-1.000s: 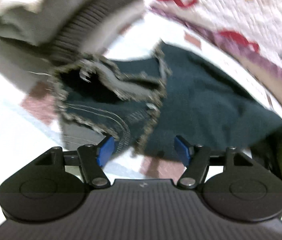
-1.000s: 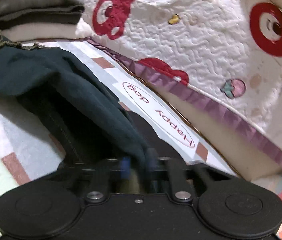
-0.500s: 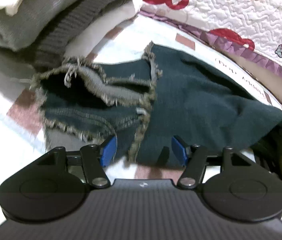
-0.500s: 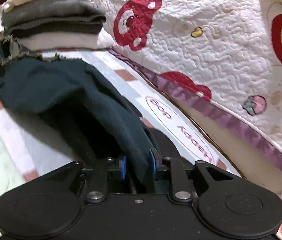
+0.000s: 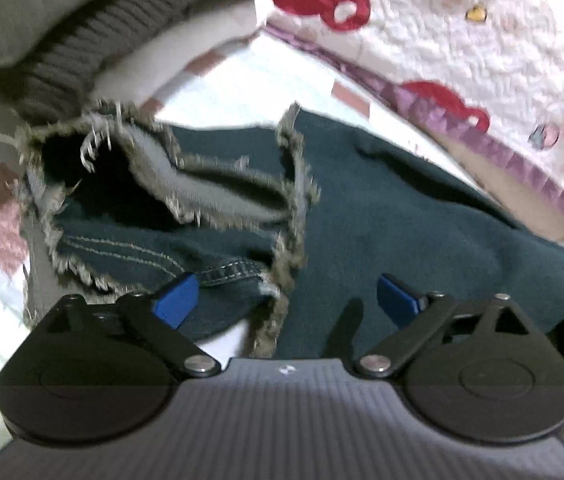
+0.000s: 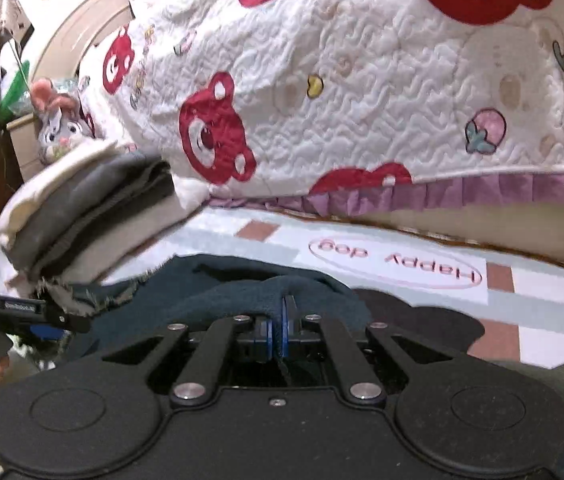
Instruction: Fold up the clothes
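Left gripper (image 5: 286, 296) angled down over frayed hem of dark denim shorts (image 5: 402, 216) lying on bed sheet (image 6: 402, 244), jaws opening, nothing pinched. Right gripper (image 6: 280, 326) clamped on a raised fold of the shorts, probably the waist end

Left gripper (image 5: 286, 292) over dark denim garment (image 5: 402, 220), jaws opening, 2 blue pads (image 5: 173, 298) wide apart, not pressing the cloth. Frayed hems (image 5: 294, 184) face up, 1 leg opening gaping. Garment lies on checked bed sheet (image 5: 241, 88). Folded grey stack (image 5: 81, 20) upper left; bear-print quilt (image 5: 462, 32) upper right.
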A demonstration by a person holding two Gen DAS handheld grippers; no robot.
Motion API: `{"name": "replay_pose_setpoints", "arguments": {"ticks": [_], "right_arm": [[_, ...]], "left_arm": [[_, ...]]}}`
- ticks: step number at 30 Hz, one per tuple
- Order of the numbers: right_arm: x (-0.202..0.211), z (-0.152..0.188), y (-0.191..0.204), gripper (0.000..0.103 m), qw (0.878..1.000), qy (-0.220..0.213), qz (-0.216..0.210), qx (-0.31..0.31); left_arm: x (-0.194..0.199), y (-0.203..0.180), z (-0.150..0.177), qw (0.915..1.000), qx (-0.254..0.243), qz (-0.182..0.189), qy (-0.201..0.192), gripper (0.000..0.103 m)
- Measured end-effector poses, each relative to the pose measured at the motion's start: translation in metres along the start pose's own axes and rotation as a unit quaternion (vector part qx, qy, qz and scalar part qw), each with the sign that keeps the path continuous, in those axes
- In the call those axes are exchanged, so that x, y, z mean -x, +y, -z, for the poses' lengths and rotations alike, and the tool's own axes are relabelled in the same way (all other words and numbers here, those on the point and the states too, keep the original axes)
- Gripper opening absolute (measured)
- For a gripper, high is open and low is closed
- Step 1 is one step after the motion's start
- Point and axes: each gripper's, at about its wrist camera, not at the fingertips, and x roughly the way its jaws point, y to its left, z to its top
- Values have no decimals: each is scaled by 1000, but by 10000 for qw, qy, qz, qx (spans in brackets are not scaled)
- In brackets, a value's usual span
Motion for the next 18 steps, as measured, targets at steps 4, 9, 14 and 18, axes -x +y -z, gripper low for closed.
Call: {"name": "replay_pose_setpoints", "arguments": {"ticks": [4, 9, 14, 18], "right_arm": [[1, 9, -3, 4, 9999, -22, -91, -94], [1, 11, -1, 4, 9995, 4, -155, 274], [19, 23, 3, 4, 9985, -126, -236, 477], [55, 27, 25, 4, 9935, -331, -387, 1014]], "left_arm": [[1, -7, 6, 9993, -301, -154, 167, 86], [4, -17, 16, 9874, -1253, -932, 254, 18], [33, -36, 10, 9751, -1865, -1131, -414, 1], [109, -49, -7, 9616, -1838, -1189, -1656, 0]]}}
